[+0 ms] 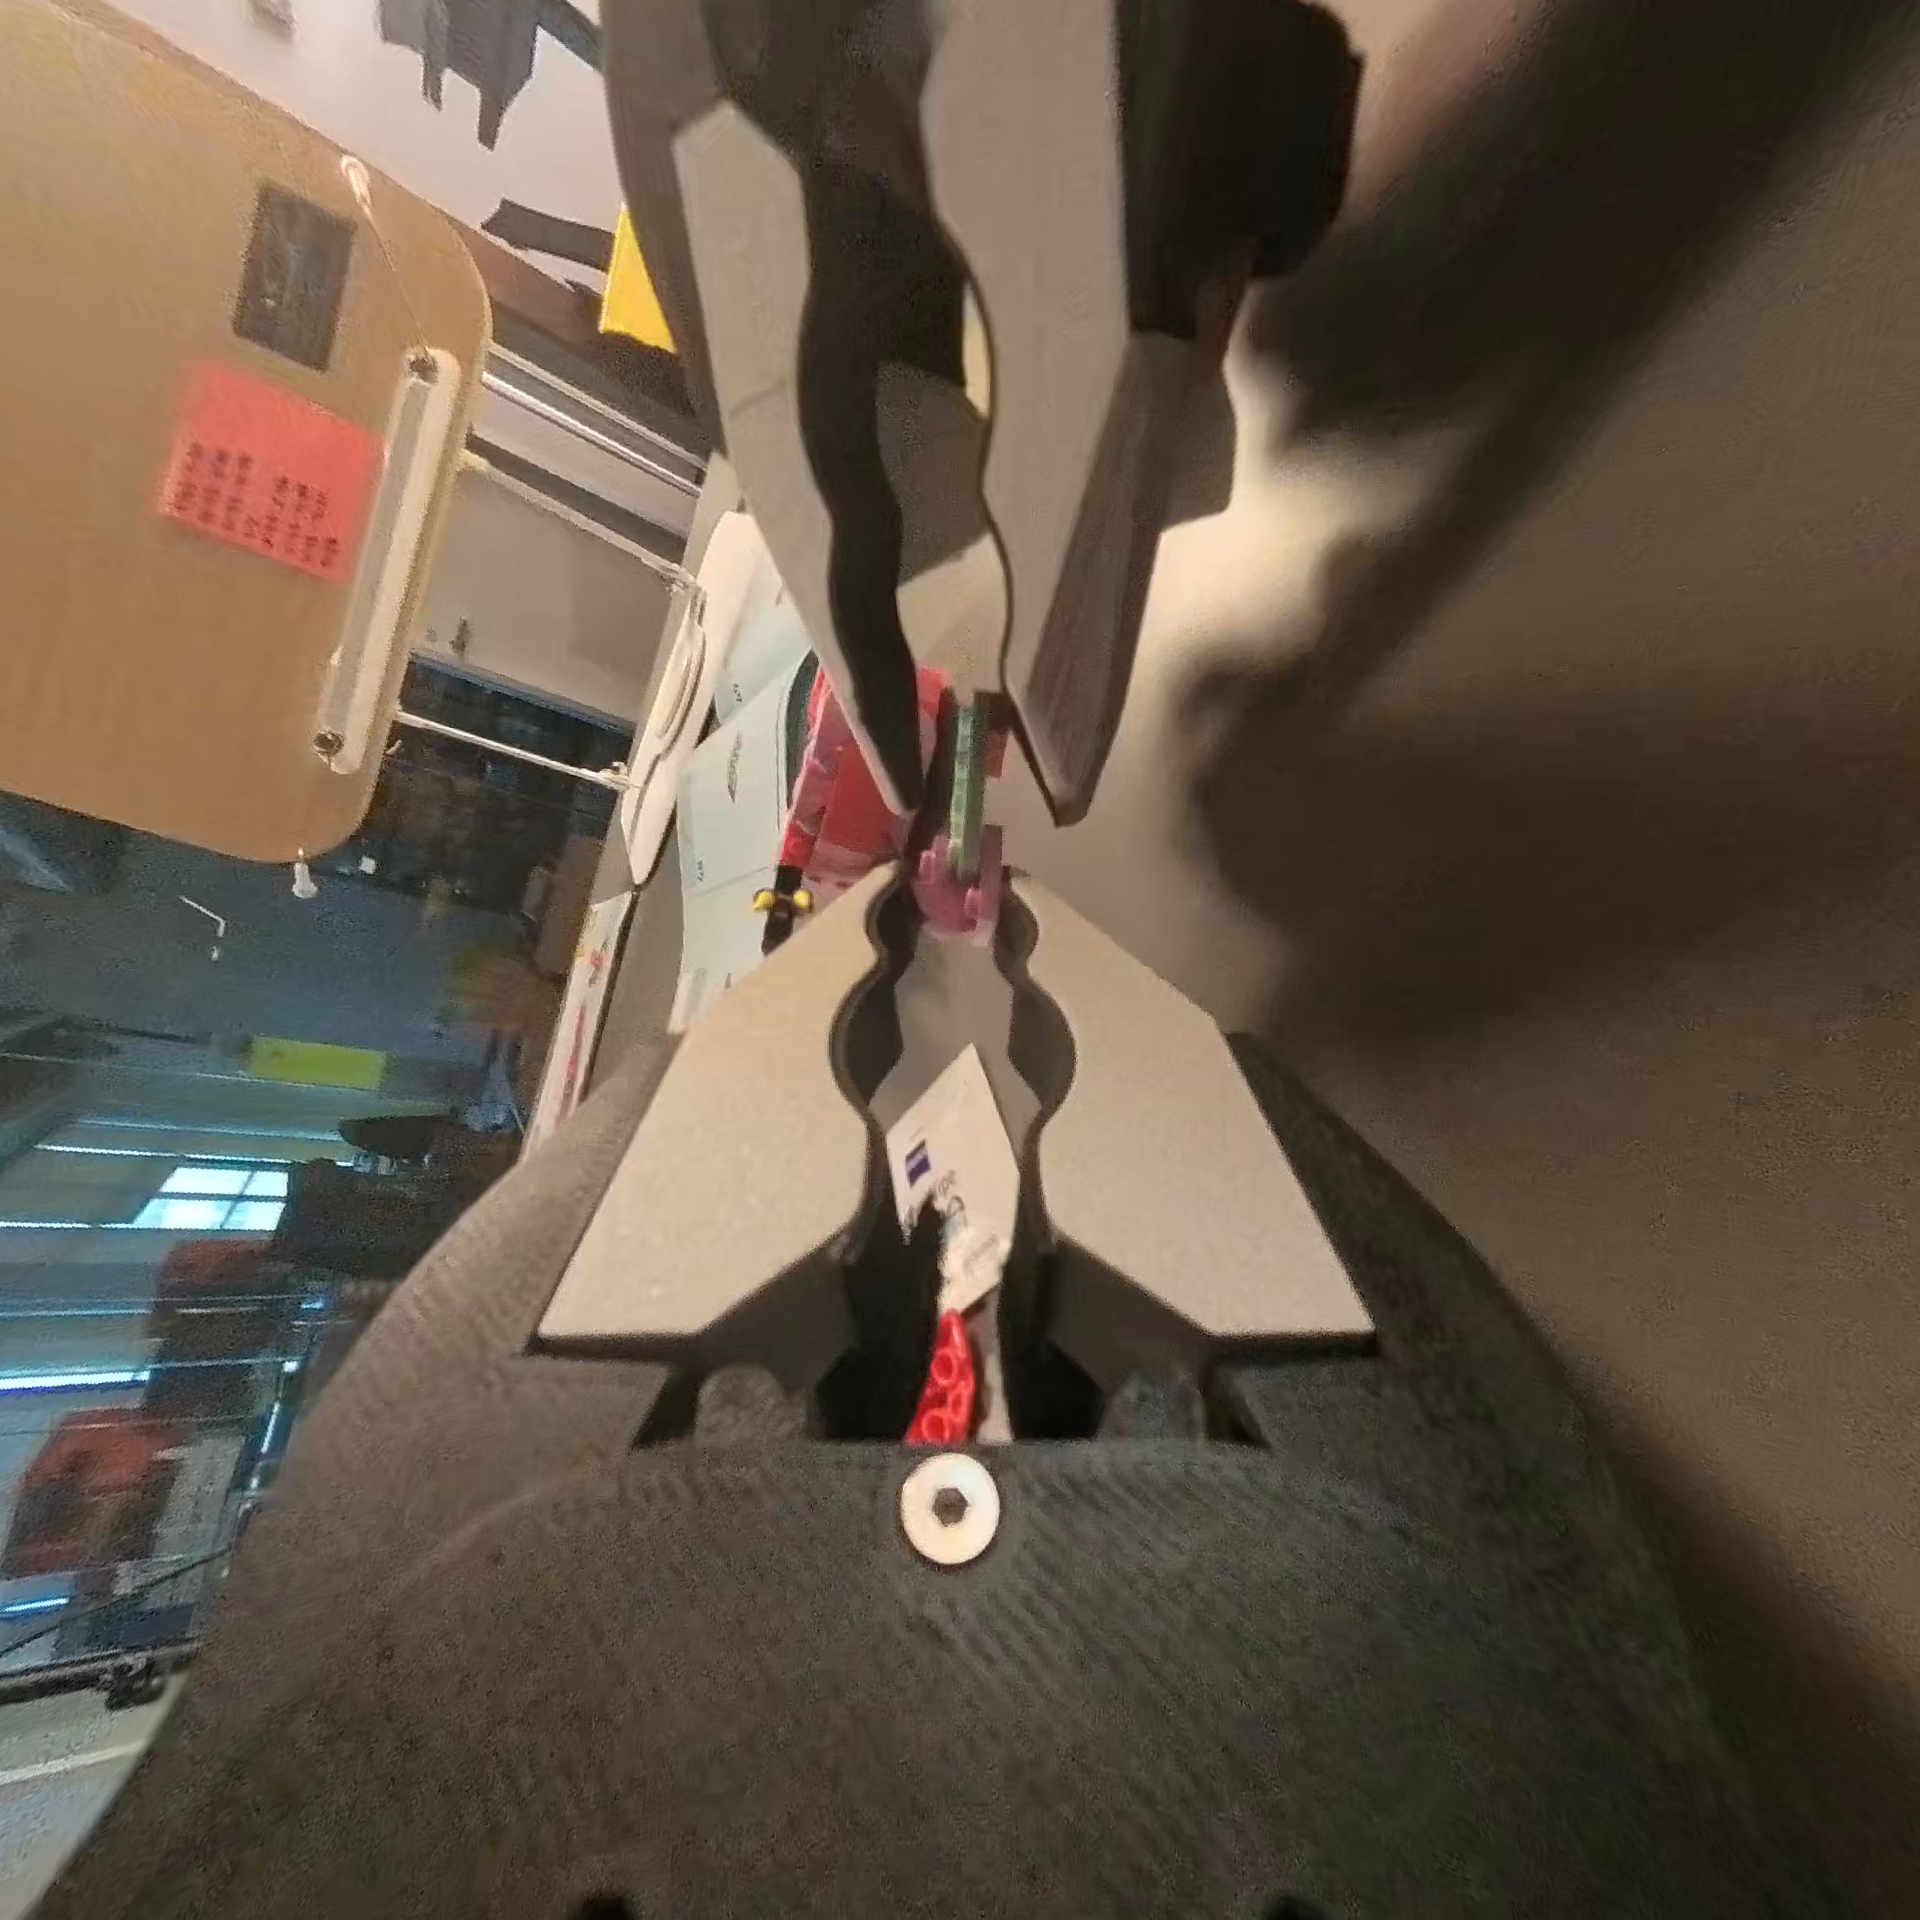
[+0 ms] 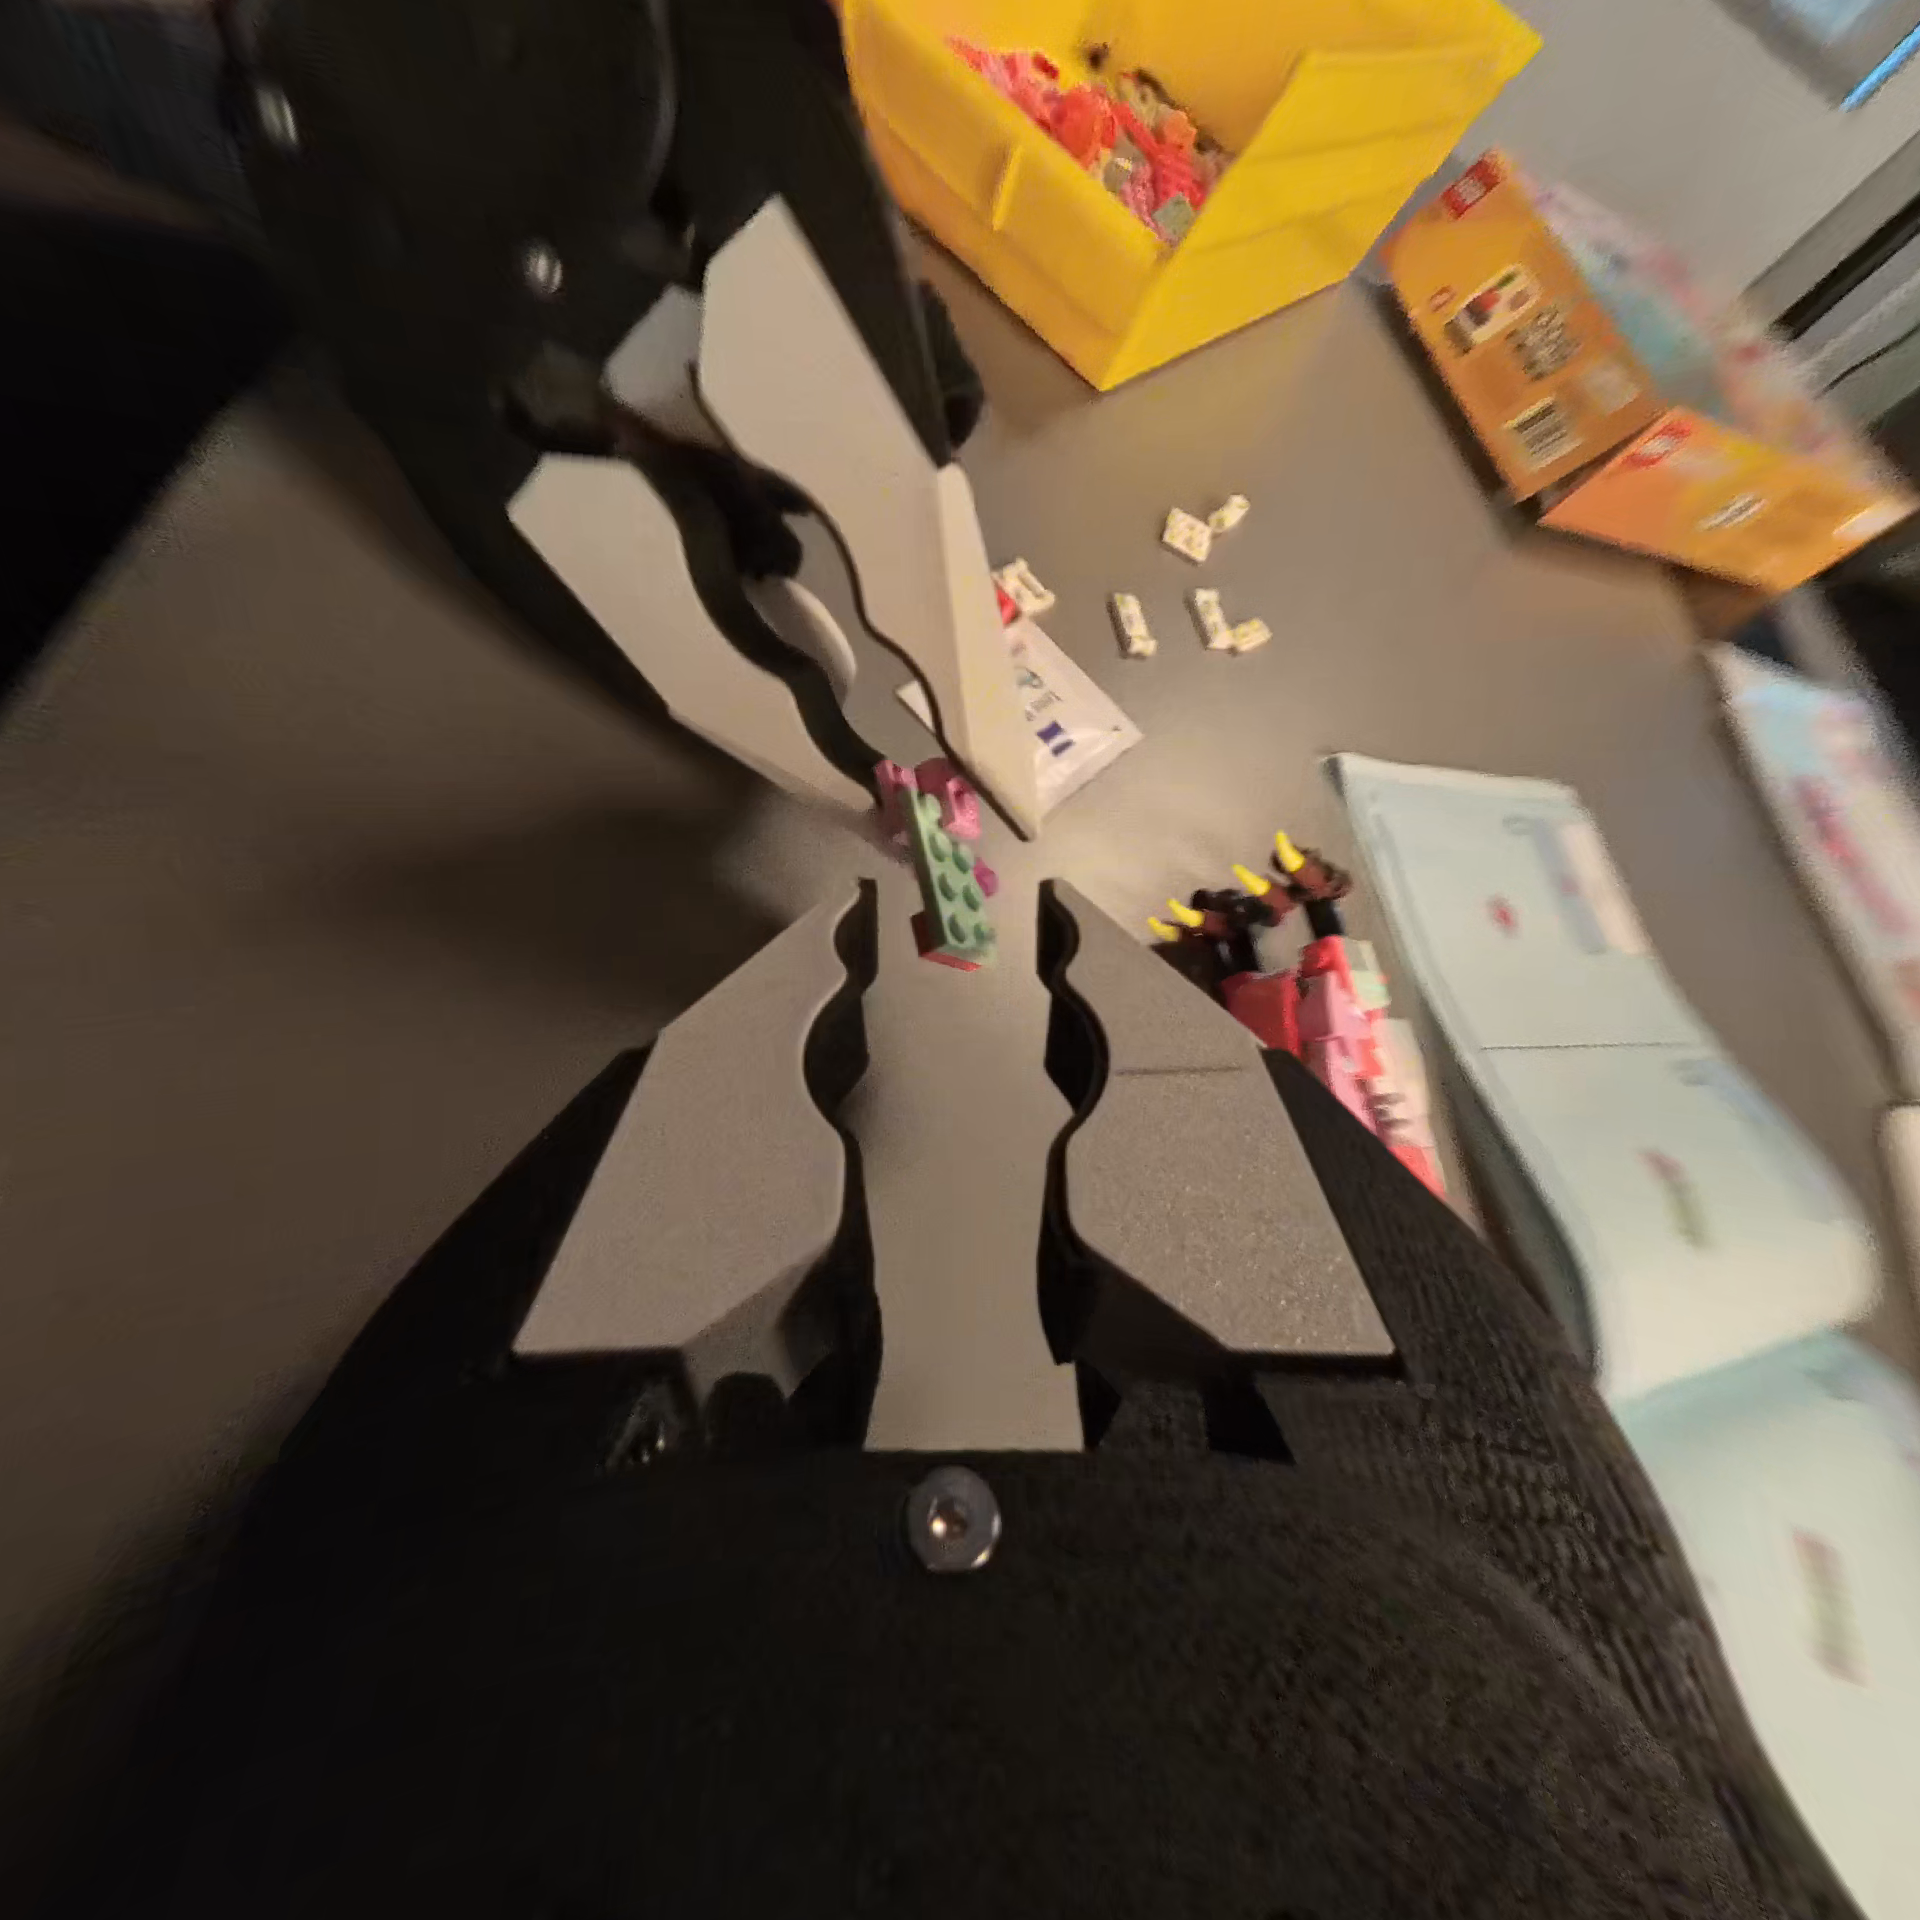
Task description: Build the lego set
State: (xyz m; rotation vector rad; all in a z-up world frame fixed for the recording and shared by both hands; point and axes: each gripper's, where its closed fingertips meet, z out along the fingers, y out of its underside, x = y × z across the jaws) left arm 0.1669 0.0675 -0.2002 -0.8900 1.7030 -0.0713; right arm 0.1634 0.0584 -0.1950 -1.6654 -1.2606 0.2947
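Matte grey left tongs (image 1: 951,883) pinching studded pink-and-green brick piece (image 2: 951,894), right tongs (image 2: 951,894) parted

printing is showing on a red sticker (image 1: 272,470) on a wooden board, a white sachet (image 2: 1055,717), orange toy boxes (image 2: 1538,343) and pale booklets (image 2: 1579,997). all of it is sitting too blurred or too small to make out.

Pale green studded plate (image 2: 951,899) on pink bricks mid-frame, yellow bin (image 2: 1174,270) of red and pink pieces upper centre, white bricks (image 2: 1184,582) on grey table (image 2: 1351,665), orange boxes (image 2: 1621,416) upper right, yellow-clawed dark red figure (image 2: 1278,935) right of centre
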